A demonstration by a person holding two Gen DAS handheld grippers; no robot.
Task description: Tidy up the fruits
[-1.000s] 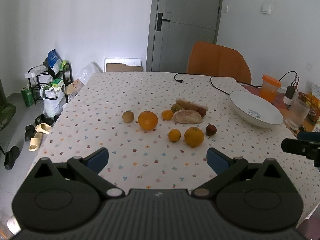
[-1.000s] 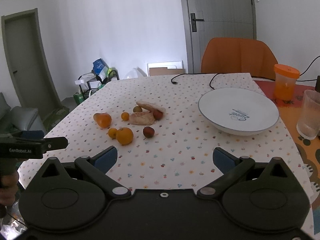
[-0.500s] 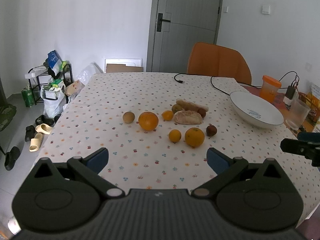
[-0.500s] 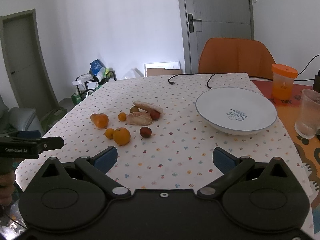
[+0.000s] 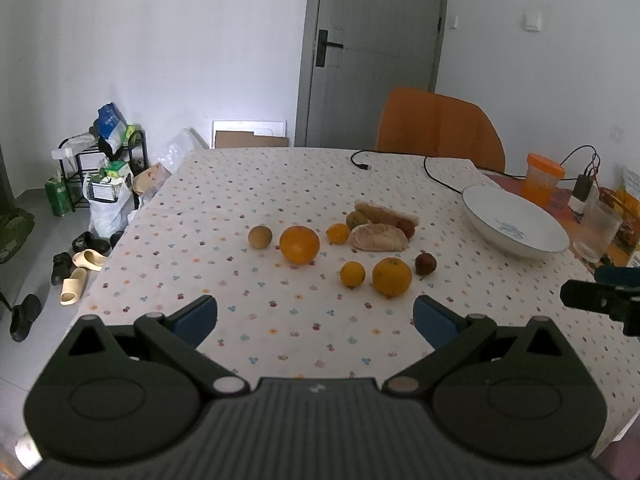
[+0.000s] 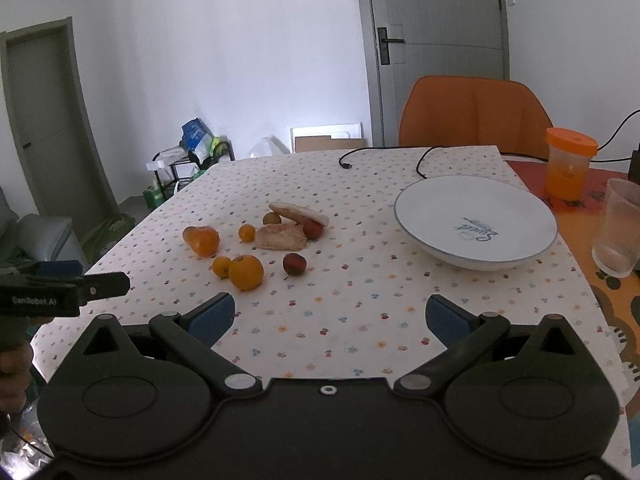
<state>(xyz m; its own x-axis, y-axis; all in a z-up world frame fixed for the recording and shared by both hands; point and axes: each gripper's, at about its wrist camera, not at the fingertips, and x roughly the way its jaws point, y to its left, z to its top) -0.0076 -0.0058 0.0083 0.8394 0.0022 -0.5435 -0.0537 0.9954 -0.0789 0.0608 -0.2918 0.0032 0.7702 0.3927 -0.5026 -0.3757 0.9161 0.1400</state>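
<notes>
Orange fruits [image 5: 299, 245] lie mid-counter [image 5: 240, 184], left of the white bowl [image 6: 475, 222]; left tool [image 5: 315, 320] and right tool [image 6: 330, 318] gape wide, empty.

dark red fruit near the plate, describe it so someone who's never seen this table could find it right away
Start at the big white plate on the dotted tablecloth and look toward the fruit cluster beside it. The dark red fruit sits alone at the cluster's near edge, closest to the plate, next to a large orange. It is small, round and maroon; its nearest neighbours are orange.

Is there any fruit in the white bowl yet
No, the white bowl holds nothing, and the fruit, such as the large orange, lies on the tablecloth.
</notes>
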